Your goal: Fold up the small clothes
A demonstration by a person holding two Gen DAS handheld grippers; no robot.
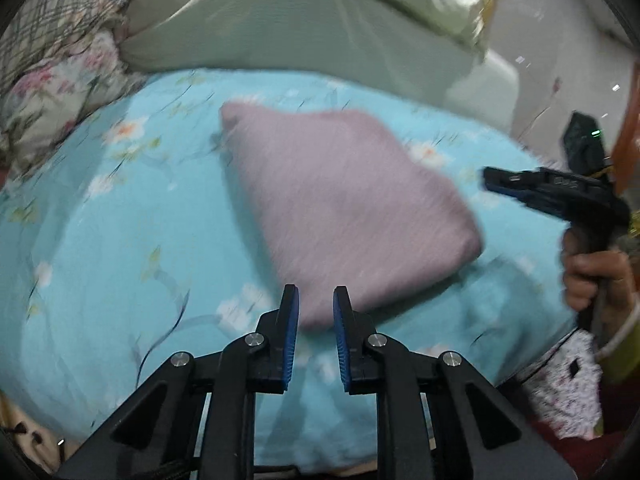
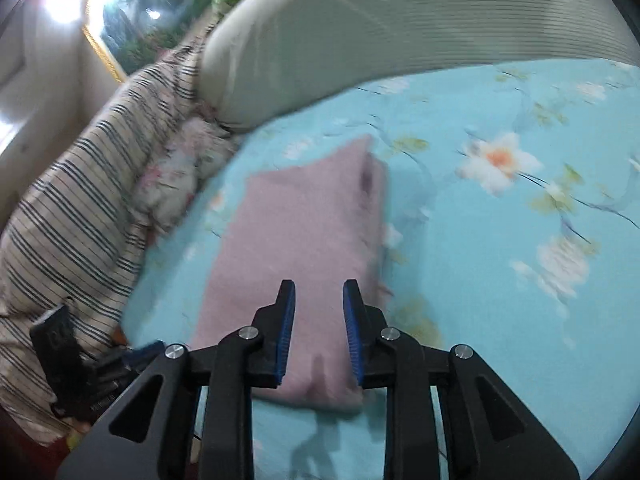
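Observation:
A folded pink garment (image 1: 344,200) lies flat on the light blue floral bedsheet (image 1: 120,240). My left gripper (image 1: 316,300) is open and empty, its tips just in front of the garment's near corner. The garment also shows in the right wrist view (image 2: 296,248). My right gripper (image 2: 319,296) is open and empty, hovering over the garment's near end. The right gripper also appears in the left wrist view (image 1: 496,184), held by a hand to the right of the garment.
A grey-green folded quilt (image 1: 280,20) lies along the far side of the bed. A floral pillow (image 1: 48,92) and a striped blanket (image 2: 72,220) lie beside it. The sheet (image 2: 520,240) stretches to the right. The frames are motion-blurred.

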